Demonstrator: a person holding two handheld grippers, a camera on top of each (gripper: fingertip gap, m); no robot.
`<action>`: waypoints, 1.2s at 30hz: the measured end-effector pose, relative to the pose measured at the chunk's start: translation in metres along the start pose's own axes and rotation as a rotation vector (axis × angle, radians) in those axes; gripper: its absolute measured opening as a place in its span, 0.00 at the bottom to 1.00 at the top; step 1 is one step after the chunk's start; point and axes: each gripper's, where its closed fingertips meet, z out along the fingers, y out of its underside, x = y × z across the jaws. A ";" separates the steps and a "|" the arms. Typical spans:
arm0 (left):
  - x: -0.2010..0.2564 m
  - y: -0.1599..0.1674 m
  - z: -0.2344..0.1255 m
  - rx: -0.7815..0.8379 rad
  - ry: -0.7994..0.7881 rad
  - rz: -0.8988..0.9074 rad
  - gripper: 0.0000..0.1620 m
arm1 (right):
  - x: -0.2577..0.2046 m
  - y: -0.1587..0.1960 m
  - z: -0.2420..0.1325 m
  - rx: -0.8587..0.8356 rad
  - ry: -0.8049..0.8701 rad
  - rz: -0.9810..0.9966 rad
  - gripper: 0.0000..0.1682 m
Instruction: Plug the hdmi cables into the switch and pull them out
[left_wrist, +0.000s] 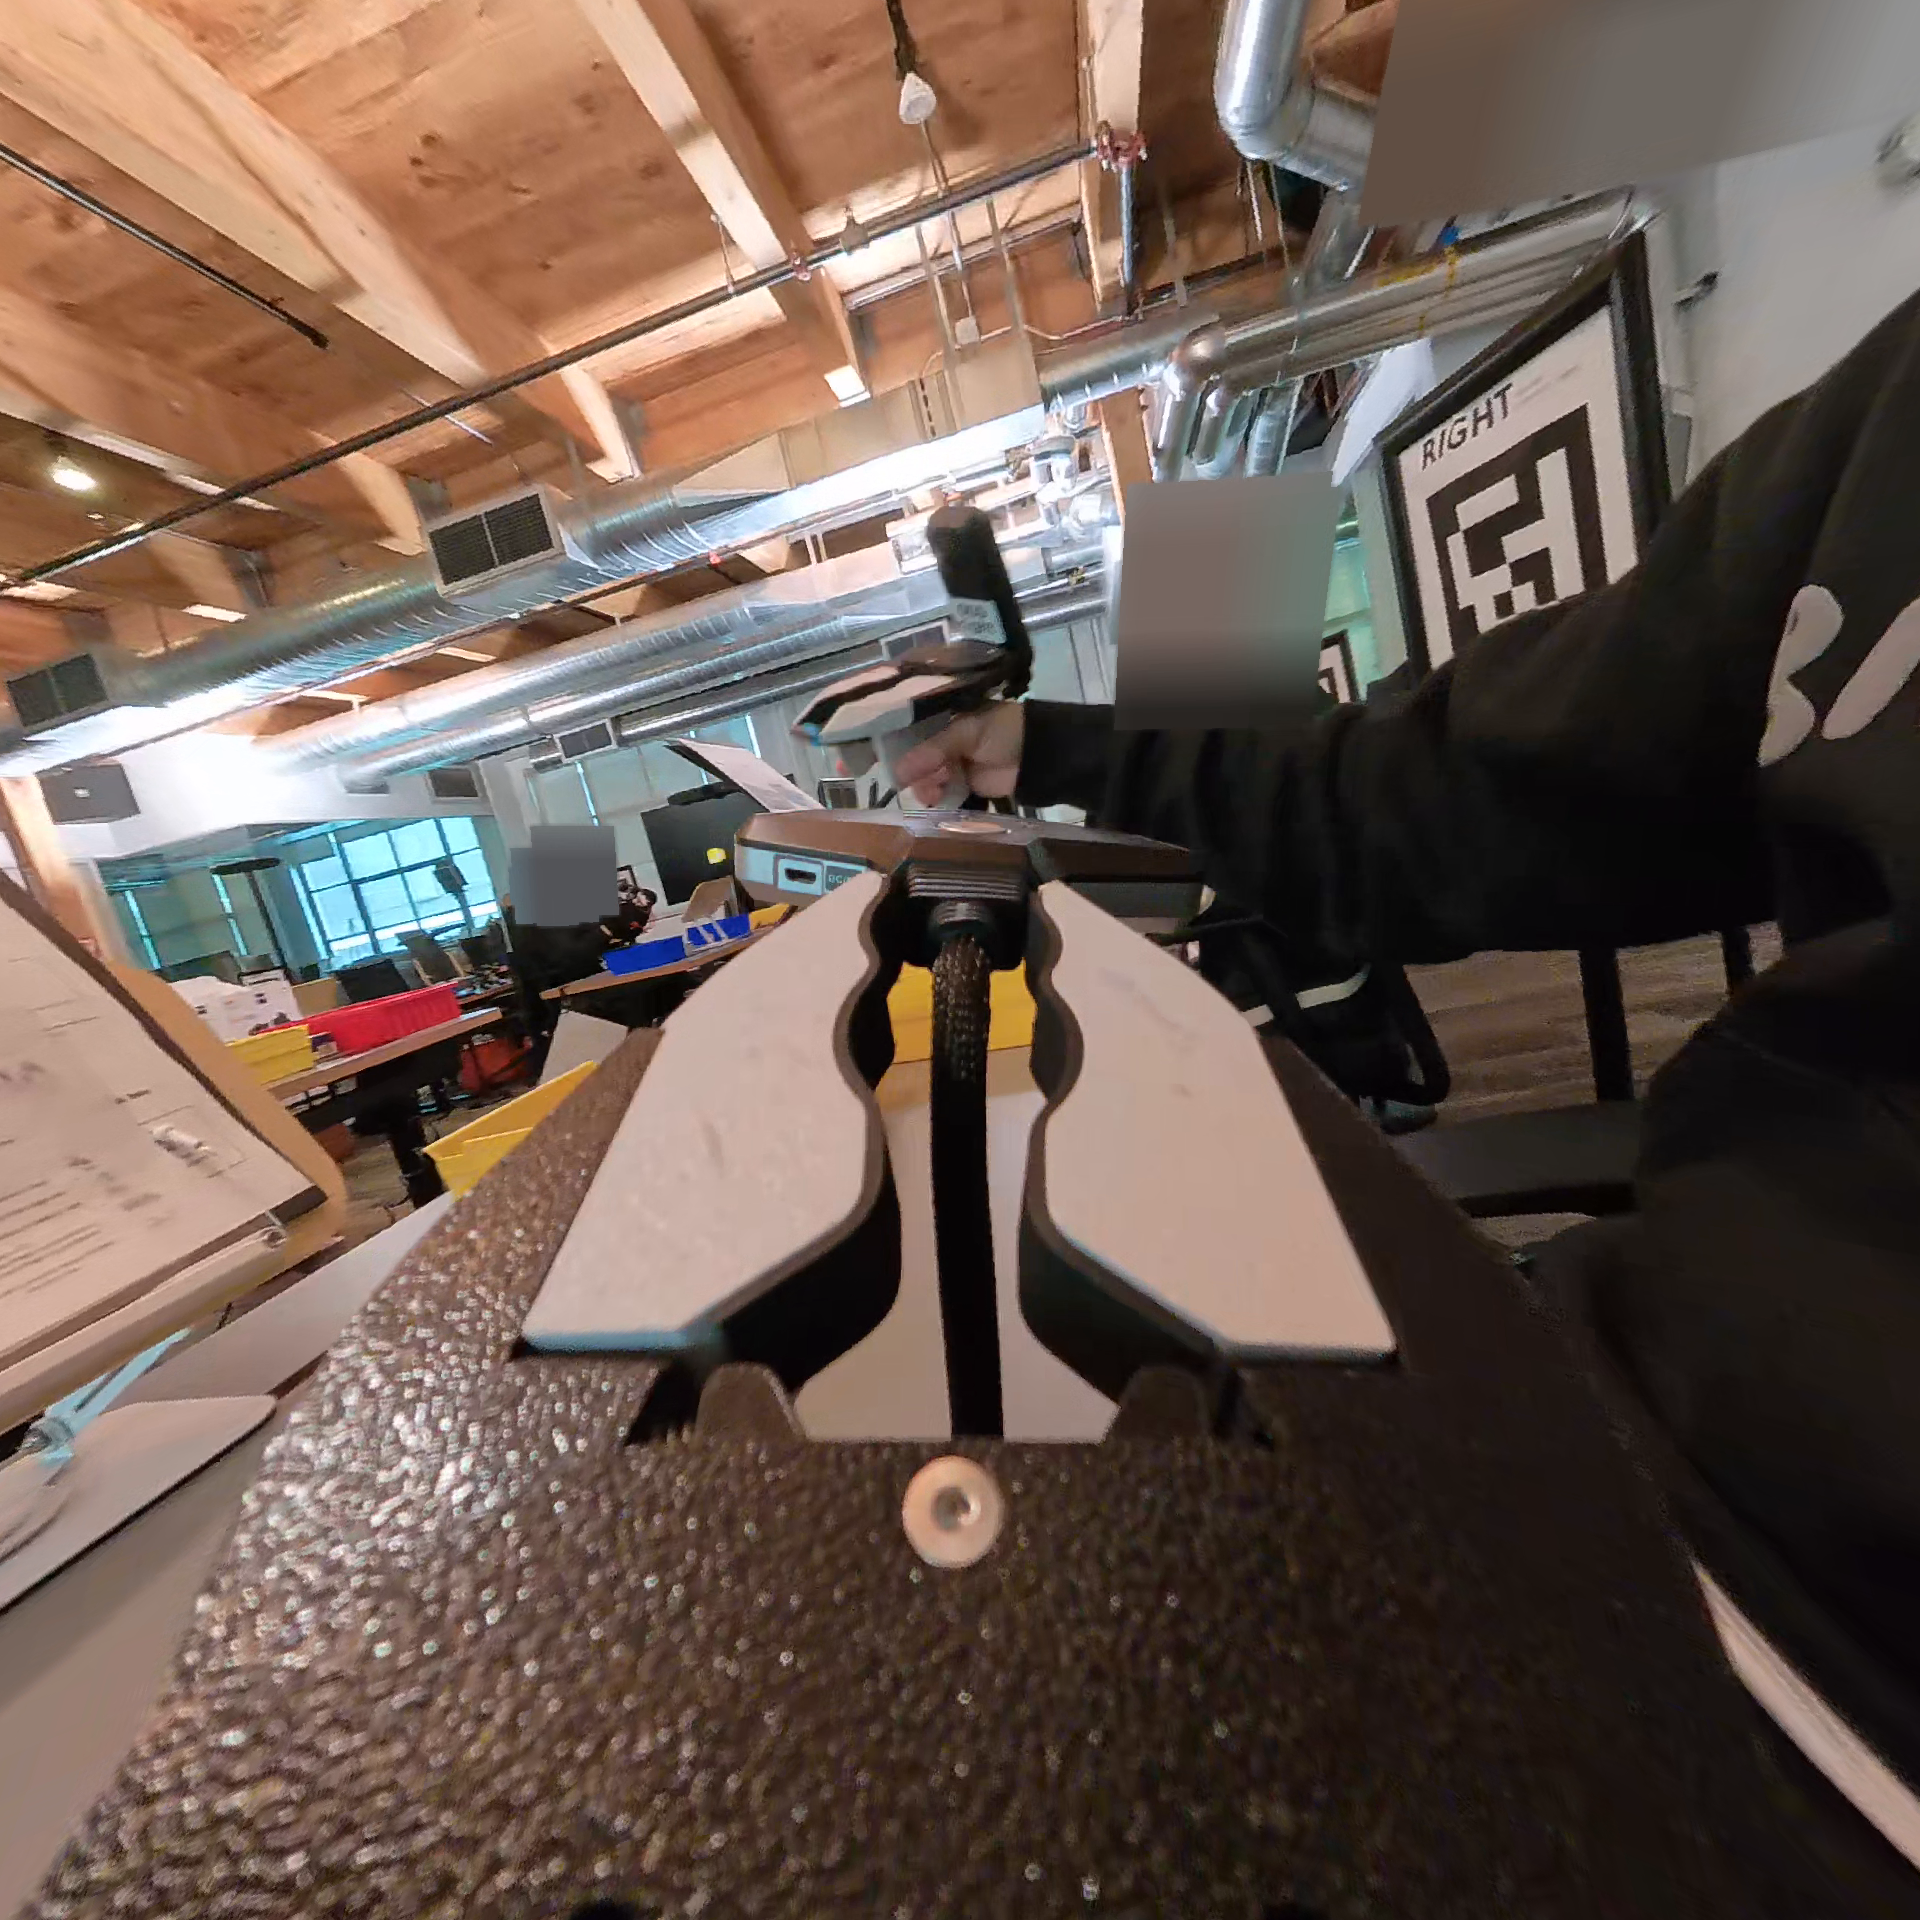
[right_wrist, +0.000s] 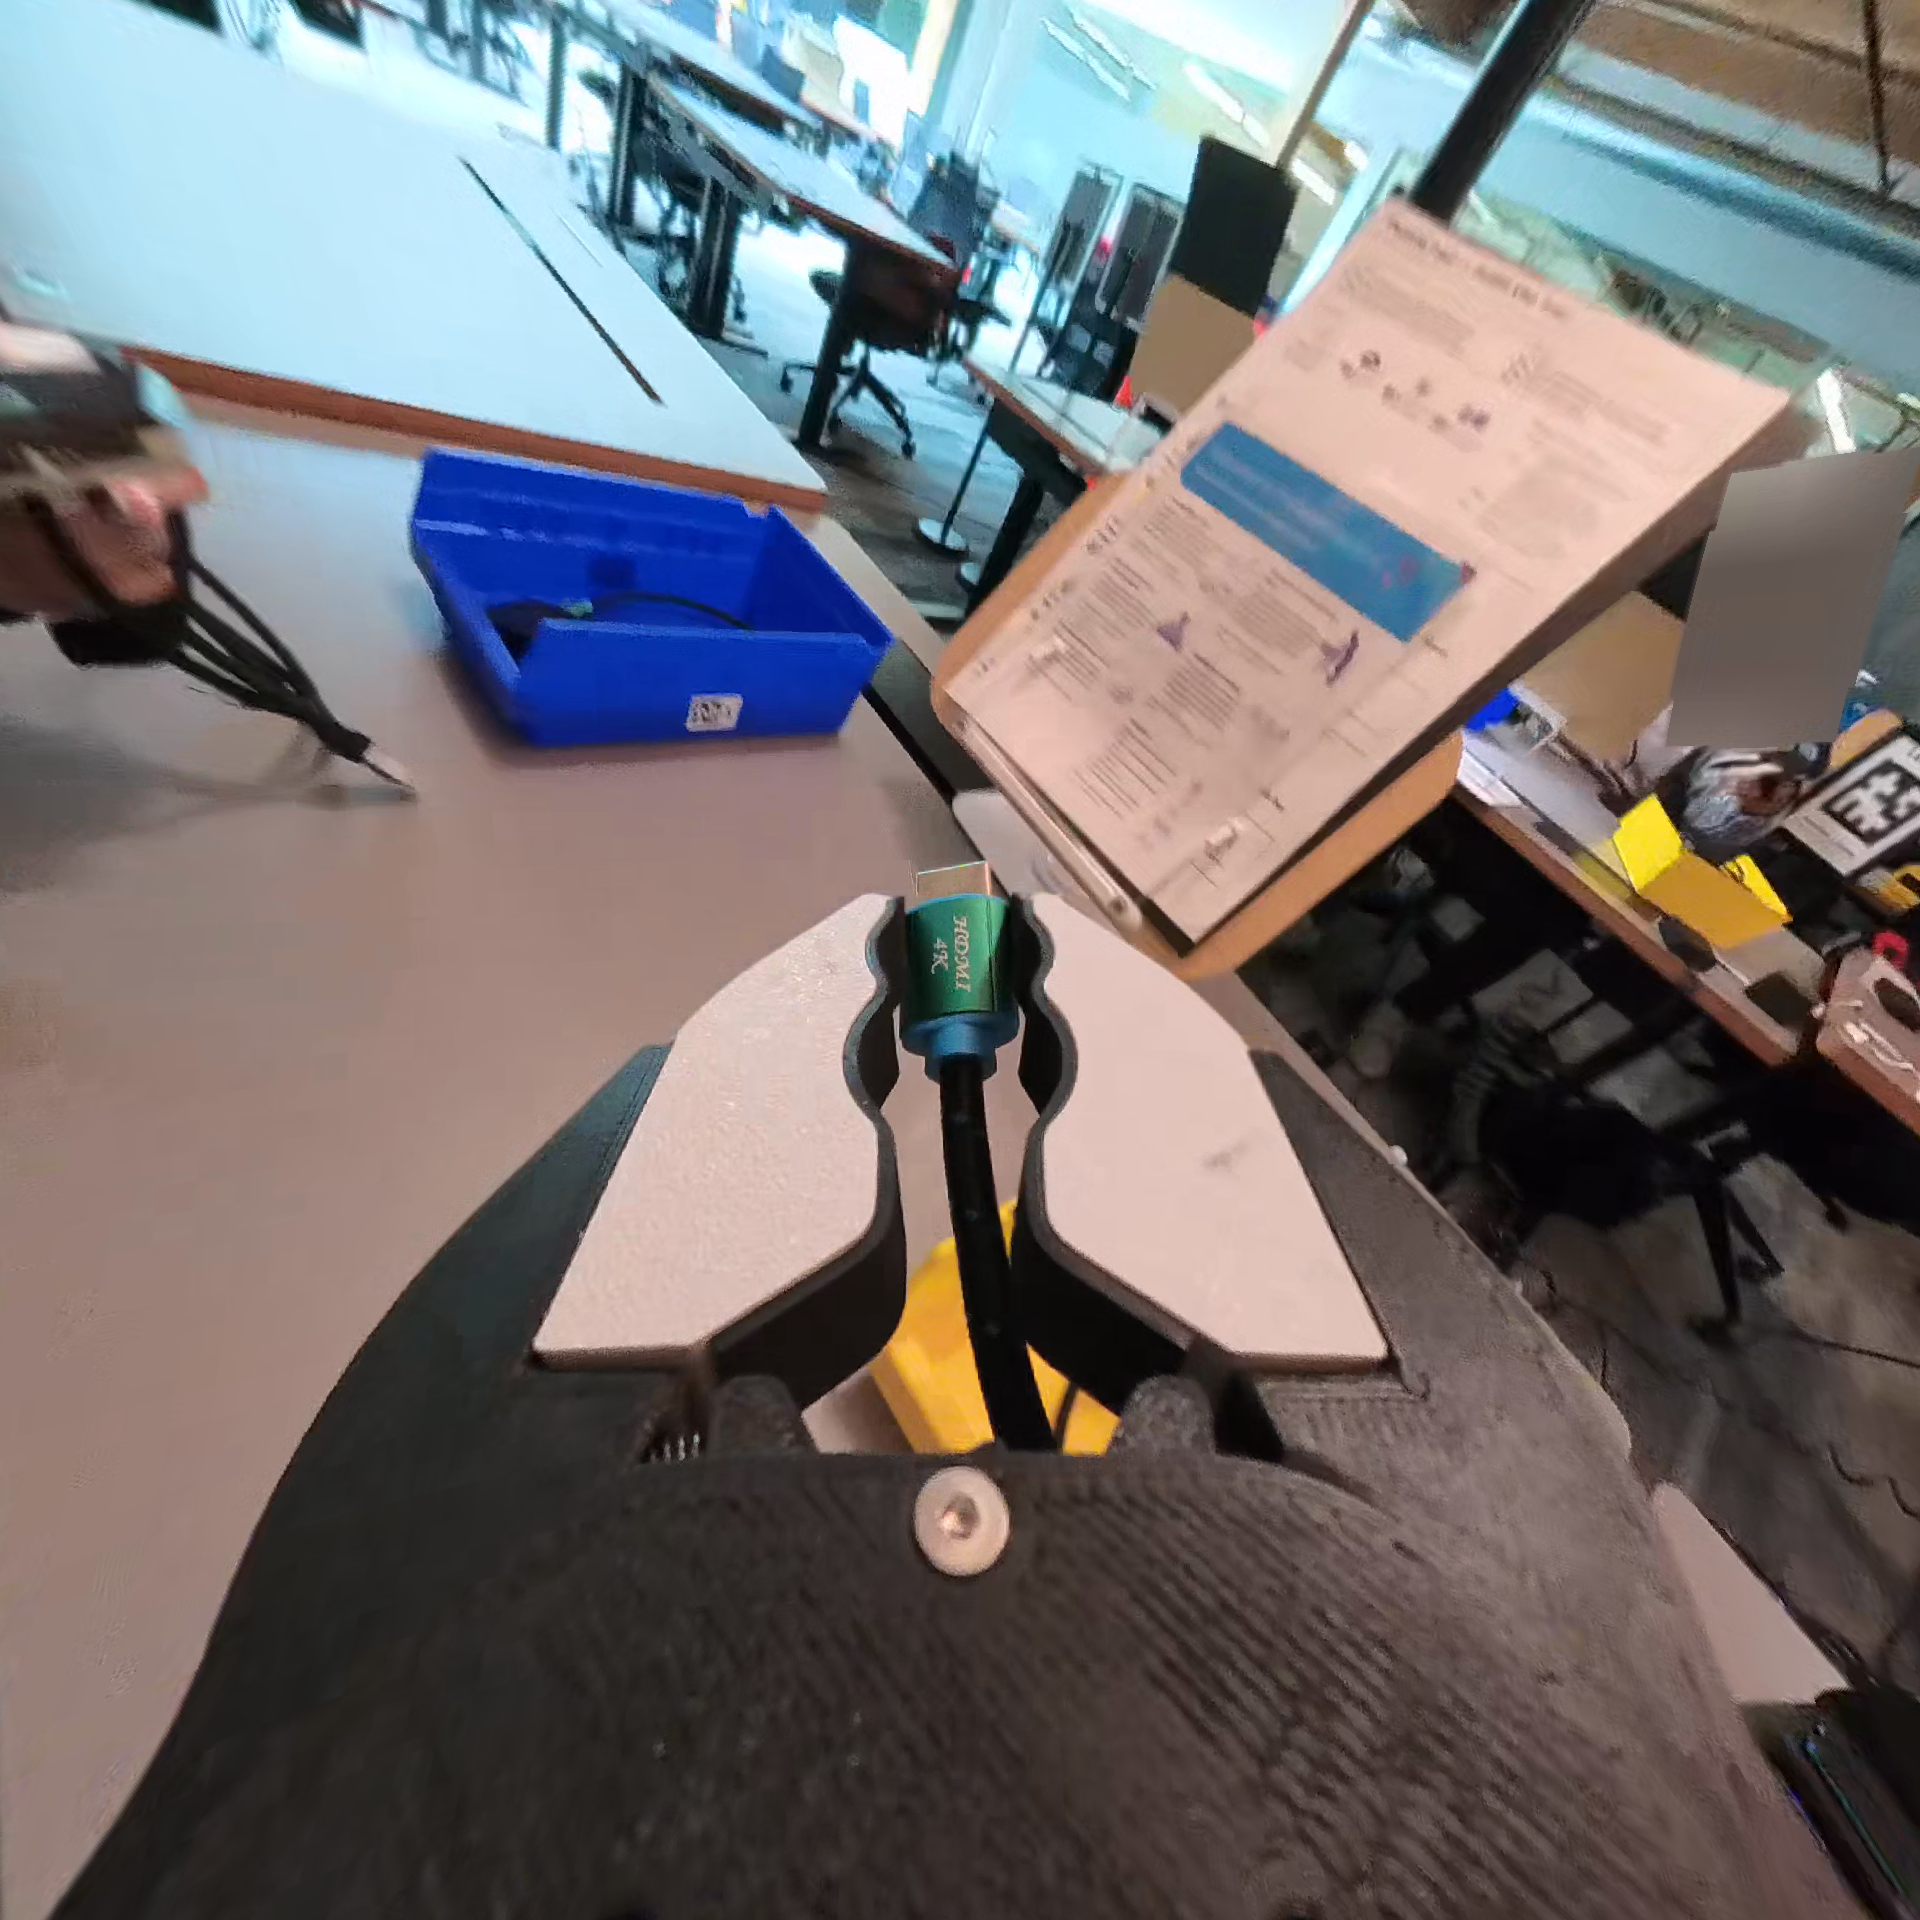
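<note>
My left gripper (left_wrist: 961, 909) is shut on the black ribbed plug (left_wrist: 961, 891) of a black braided HDMI cable (left_wrist: 964, 1143), which runs back between the fingers. The plug meets the near edge of the dark grey switch (left_wrist: 831, 844), seen edge-on just beyond the fingertips. My right gripper (right_wrist: 951, 940) is shut on a green HDMI plug (right_wrist: 951, 977); its metal tip pokes out past the fingertips into free air above the table. It also shows in the left wrist view (left_wrist: 883, 696), held by a hand above the switch. Several black cables (right_wrist: 249, 665) hang from a blurred shape at the left.
A blue bin (right_wrist: 644, 613) holding a cable sits on the grey table (right_wrist: 312, 1039). A tilted document stand (right_wrist: 1299, 623) stands at the table's right edge, also in the left wrist view (left_wrist: 104, 1143). A yellow bin (right_wrist: 935, 1361) lies under my right gripper. A person's dark sleeve (left_wrist: 1455, 779) fills the right.
</note>
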 end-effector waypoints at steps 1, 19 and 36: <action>0.000 0.001 0.000 0.000 0.002 -0.001 0.13 | 0.007 0.012 0.004 -0.026 0.000 -0.007 0.12; 0.002 0.020 0.013 -0.017 0.031 -0.058 0.13 | 0.078 0.200 0.086 -0.460 0.104 0.024 0.11; 0.011 0.029 0.023 -0.017 0.079 -0.095 0.13 | 0.018 0.217 0.072 -0.813 -0.096 0.054 0.40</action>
